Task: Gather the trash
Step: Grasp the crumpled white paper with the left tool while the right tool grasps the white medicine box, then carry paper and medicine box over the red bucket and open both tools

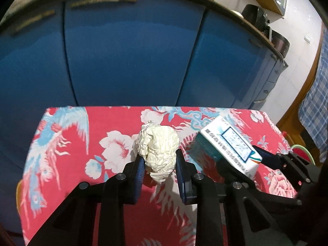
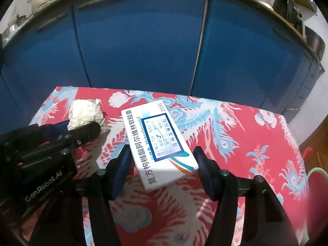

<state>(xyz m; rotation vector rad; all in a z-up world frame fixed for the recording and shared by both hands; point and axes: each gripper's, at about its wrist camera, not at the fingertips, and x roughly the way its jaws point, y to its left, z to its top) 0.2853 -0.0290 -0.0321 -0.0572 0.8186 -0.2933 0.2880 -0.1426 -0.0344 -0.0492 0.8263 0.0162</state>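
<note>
Now the step in hand looks like a double pickup: each gripper has lined itself up on one piece of trash lying on the red floral cloth [image 1: 86, 135], and the job is to close cleanly and lift.

For the left gripper [image 1: 158, 161], the crumpled paper ball [image 1: 156, 143] sits between the blue pads [image 1: 140, 164], near the tips. The jaws stand only slightly wider than the ball, and I cannot tell whether the pads already press it. It is soft, so a firm squeeze through its thick middle should hold; a pinch at the tips alone might let it slip.

For the right gripper [image 2: 162, 160], the medicine box [image 2: 157, 141] lies just to the right of the paper ball [image 2: 86, 112], skewed across the jaw line. The fingers [image 2: 123, 164] are spread wider than the box, with a clear gap on the far side, so nothing is gripped yet. Judging by that skew, turning the wrist to meet its long edges squarely before closing would stop the box from twisting out. The box's near end looks raised off the cloth, though that is uncertain.

A green rim [image 2: 315, 174] shows low to the right of the cloth, possibly a bin.
</note>
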